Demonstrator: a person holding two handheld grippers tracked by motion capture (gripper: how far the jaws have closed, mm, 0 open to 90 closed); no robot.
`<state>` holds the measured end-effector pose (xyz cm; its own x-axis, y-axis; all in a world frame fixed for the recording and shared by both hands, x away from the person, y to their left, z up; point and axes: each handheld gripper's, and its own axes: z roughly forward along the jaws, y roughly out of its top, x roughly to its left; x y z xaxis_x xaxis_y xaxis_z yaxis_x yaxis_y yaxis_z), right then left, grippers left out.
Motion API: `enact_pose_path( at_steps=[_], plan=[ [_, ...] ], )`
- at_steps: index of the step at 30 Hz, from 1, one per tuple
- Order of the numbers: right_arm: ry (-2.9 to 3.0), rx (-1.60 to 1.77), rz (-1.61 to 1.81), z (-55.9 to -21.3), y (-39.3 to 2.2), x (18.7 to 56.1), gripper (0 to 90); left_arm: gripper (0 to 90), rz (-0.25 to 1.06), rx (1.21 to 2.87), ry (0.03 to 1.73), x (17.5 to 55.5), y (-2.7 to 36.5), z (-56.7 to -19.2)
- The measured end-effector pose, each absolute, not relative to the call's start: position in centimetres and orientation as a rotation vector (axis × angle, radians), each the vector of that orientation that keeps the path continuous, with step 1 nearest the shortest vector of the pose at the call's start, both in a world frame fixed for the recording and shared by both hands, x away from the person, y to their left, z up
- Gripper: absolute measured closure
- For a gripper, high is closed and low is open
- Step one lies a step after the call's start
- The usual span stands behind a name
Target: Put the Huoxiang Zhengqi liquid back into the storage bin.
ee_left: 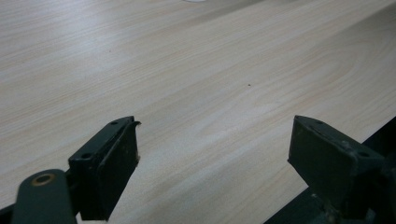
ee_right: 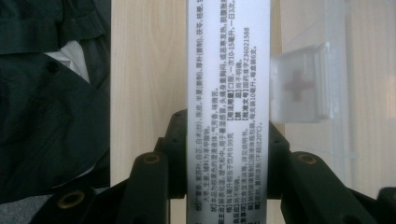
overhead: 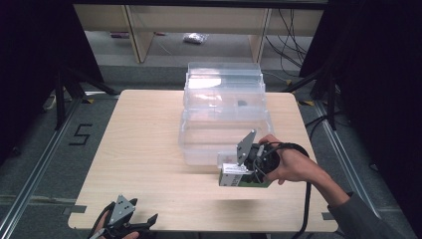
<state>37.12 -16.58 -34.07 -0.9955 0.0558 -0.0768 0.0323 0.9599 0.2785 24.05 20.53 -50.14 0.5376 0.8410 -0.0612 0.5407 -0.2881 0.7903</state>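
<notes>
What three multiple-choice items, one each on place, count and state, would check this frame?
1. Where is the clear bin?
A. on the table's far half
B. on the floor
C. at the near left corner

2. How many tools are in the high view?
A. one
B. two
C. three

3. What is the right tool doing?
A. gaping empty
B. clamping a box
C. lying flat on the table

Key: A, the bin sits on the table beyond the hand; B, the left tool and the right one; B, its jaws press both sides of the printed box.
</notes>
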Motion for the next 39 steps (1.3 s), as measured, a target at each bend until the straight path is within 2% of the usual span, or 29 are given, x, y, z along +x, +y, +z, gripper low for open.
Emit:
enact_pose_path(
  at_steps=[27, 39],
  plan=[
    [2.964, 0.042, 0.452, -29.5, -16.2, 40.8, 64.5, 15.7, 0.469, 1.976, 1.122, 24.1, 20.5, -50.1],
    [2.946, 0.128, 0.432, -29.2, -16.7, 43.6, 64.6, 15.5, 0.466, 1.978, 1.115, 24.1, 20.5, -50.1]
  ],
)
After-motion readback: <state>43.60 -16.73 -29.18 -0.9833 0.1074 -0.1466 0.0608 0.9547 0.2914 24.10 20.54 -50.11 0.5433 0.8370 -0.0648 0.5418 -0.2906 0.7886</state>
